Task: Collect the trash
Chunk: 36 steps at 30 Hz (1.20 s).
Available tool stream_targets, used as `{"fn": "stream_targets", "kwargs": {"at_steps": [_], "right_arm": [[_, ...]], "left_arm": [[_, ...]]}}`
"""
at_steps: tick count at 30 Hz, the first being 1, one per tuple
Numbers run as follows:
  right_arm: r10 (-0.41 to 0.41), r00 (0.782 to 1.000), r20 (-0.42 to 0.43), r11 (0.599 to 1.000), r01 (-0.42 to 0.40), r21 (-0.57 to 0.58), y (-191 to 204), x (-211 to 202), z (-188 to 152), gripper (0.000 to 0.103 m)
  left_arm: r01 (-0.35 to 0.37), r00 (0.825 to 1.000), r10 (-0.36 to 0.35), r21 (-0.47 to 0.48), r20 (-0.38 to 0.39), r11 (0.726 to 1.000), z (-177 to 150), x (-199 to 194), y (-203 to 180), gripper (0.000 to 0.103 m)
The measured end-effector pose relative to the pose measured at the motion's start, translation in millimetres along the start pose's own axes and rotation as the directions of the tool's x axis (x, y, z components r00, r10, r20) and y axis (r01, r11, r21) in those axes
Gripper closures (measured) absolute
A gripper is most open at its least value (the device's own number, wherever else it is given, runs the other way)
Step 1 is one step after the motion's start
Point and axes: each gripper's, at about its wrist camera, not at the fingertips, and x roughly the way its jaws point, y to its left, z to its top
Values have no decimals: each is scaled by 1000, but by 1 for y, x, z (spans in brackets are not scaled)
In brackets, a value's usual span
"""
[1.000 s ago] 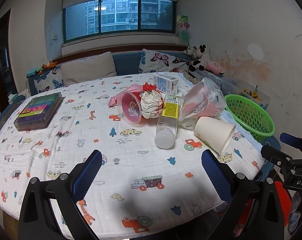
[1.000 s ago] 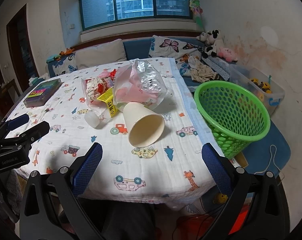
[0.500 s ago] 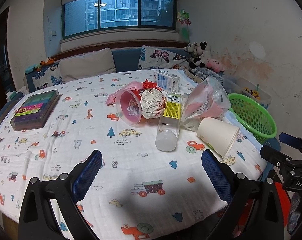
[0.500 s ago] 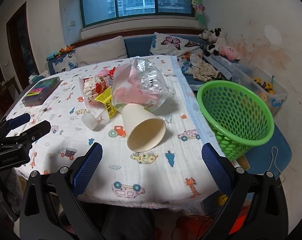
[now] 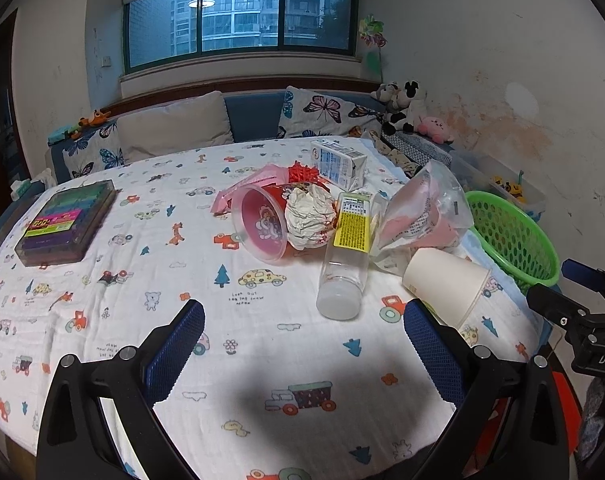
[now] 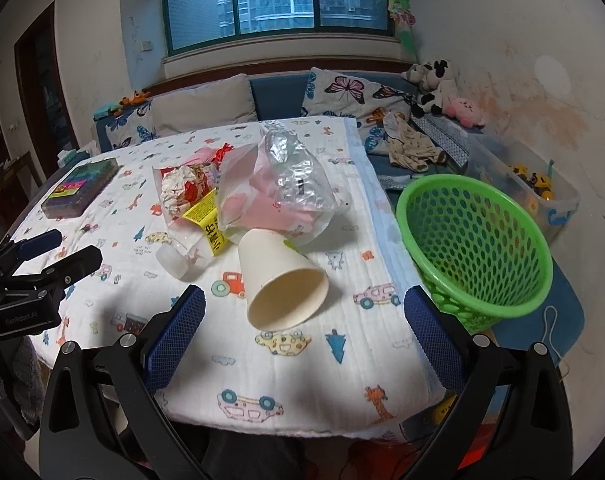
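Note:
A heap of trash lies on the table: a white paper cup (image 6: 283, 280) on its side, a clear bottle with a yellow label (image 5: 344, 252), a clear-and-pink plastic bag (image 6: 278, 188), a pink cup (image 5: 260, 222) with crumpled paper (image 5: 309, 216), and a small milk carton (image 5: 337, 163). The green mesh basket (image 6: 476, 248) stands off the table's right edge. My left gripper (image 5: 302, 350) is open over the cloth, short of the bottle. My right gripper (image 6: 302, 340) is open just in front of the paper cup's mouth, holding nothing.
A flat box of coloured pens (image 5: 68, 222) lies at the table's far left. A sofa with cushions (image 5: 174, 130) and plush toys (image 6: 442, 88) runs behind. A clear bin of toys (image 6: 530, 188) sits beyond the basket. The other gripper shows at each view's edge.
Both grippers have moved forward a little toward the trash heap; the cup and bottle look nearer. Nothing on the table has moved and both grippers stay open.

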Motion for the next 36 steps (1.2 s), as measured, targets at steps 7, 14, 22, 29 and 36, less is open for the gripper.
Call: {"fn": "stream_targets", "kwargs": {"at_steps": [7,14,22,29,36], "right_arm": [[21,1000,-23,999,-22,-24,4,15,6,4],[64,996,-61,997,-67,-48,3,44,14,4],[122,986,-111,990,-129,-60,1,73,20,4],[155,973,-172,980,-173,-95,3,96,18,7],[189,958,-215,972,-214,-95,2,101,7,26]], "left_arm": [[-4,1000,4,-12,-15,1000,6,9,6,6],[-9,999,8,-21,-36,1000,12,20,11,6],[1,998,-2,-16,-63,1000,21,37,10,6],[48,996,-47,11,-70,999,36,50,0,7],[137,989,-133,63,-63,989,58,62,-26,7]]}}
